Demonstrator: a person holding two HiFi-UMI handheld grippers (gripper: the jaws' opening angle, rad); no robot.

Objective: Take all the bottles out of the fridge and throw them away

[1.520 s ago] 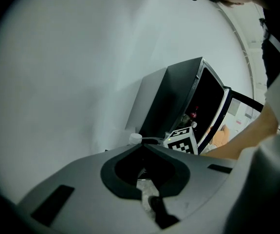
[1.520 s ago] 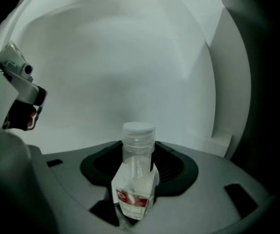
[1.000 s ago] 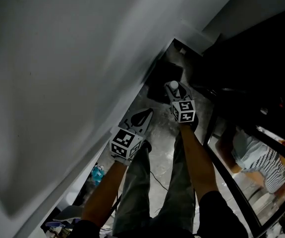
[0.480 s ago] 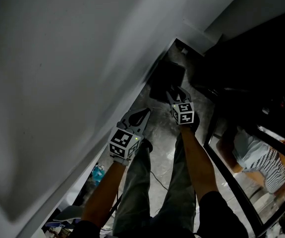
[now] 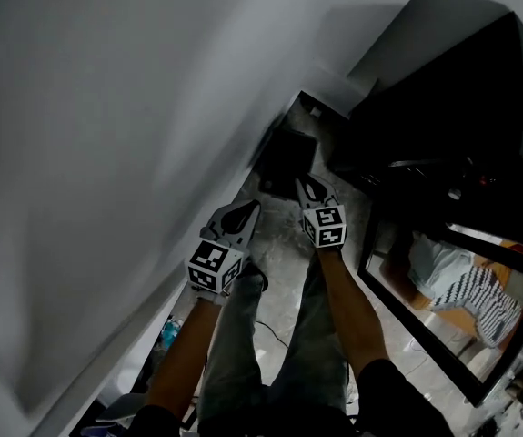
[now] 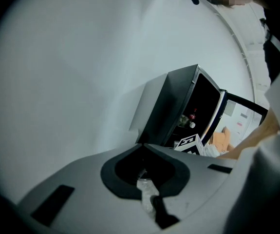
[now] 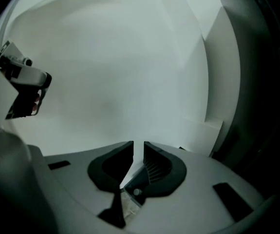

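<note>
Overhead, the left gripper (image 5: 243, 209) and right gripper (image 5: 306, 186) hang near a black bin (image 5: 285, 153), the fridge (image 5: 443, 144) open alongside. Left gripper view: jaws together, empty; bottles (image 6: 192, 119) stand inside the fridge. Right gripper view: jaws have just been closing to a slit, nothing between; reaching in this narrow could topple a bottle.

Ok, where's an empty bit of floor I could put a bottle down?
The grey floor between the black bin and the person's legs looks bare, bordered by the white wall and the fridge's glass door. It's crowded low along the wall, where a blue-topped thing sits among clutter.
</note>
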